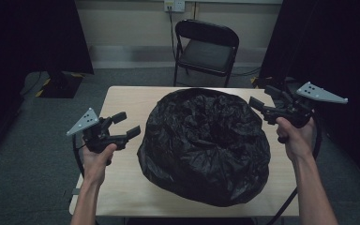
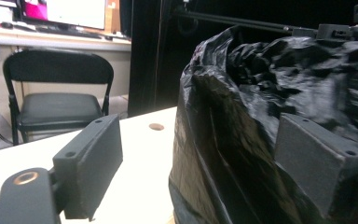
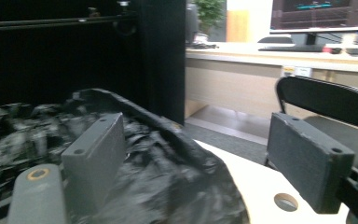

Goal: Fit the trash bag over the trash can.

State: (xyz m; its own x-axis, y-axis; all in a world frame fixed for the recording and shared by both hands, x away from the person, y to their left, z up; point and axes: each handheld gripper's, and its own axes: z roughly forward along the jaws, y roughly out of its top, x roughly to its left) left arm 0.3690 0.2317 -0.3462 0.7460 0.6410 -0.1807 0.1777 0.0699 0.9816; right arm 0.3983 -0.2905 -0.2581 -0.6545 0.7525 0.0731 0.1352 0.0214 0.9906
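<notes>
Bulging black bag [image 1: 205, 145] on table [image 1: 122, 187], contents hidden, left tongs [image 1: 126, 124] and right tongs [image 1: 262, 97] both apart

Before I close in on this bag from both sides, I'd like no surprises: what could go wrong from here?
The black plastic bag is thin and crinkled, so the open left gripper could pinch a loose fold and tear the film. The bag's near edge bulges close to the front of the table; an uneven push might slide it off. The right gripper, also open, sits at the table's far right corner, where its cable could snag.
</notes>
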